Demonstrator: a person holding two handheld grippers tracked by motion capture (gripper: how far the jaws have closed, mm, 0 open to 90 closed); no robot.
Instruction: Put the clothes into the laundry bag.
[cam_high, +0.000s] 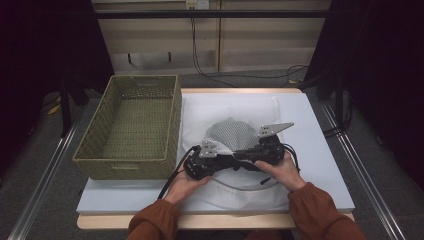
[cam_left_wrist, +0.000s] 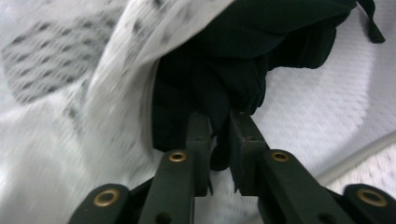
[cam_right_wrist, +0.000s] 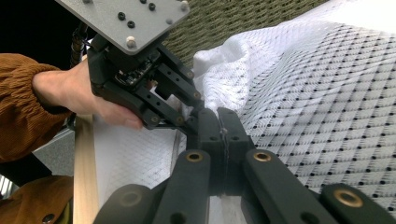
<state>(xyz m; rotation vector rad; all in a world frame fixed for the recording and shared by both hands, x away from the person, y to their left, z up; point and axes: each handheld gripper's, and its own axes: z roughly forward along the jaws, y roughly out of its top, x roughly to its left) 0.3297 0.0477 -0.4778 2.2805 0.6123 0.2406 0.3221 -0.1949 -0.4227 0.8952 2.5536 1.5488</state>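
A white mesh bag (cam_high: 230, 107) lies flat on the table board, and something grey (cam_high: 232, 134) shows through it. Both grippers meet tip to tip over its near part. My right gripper (cam_high: 246, 152) (cam_right_wrist: 219, 119) is shut, with the mesh bag's (cam_right_wrist: 327, 107) edge pinched at its tips. My left gripper (cam_high: 231, 156) (cam_right_wrist: 189, 122) comes in from the left. In the left gripper view its jaws (cam_left_wrist: 219, 135) stand almost together with a dark strip (cam_left_wrist: 219, 156) between them. Behind the strip is a blurred black mass (cam_left_wrist: 243, 51), and white mesh (cam_left_wrist: 107, 107) drapes over it.
A woven olive basket (cam_high: 125, 161) stands at the left of the pale board (cam_high: 320, 150), close to the bag. A person's hands in rust-brown sleeves (cam_high: 320, 210) hold the grippers from the near edge. Cables (cam_high: 172, 177) trail off the left gripper.
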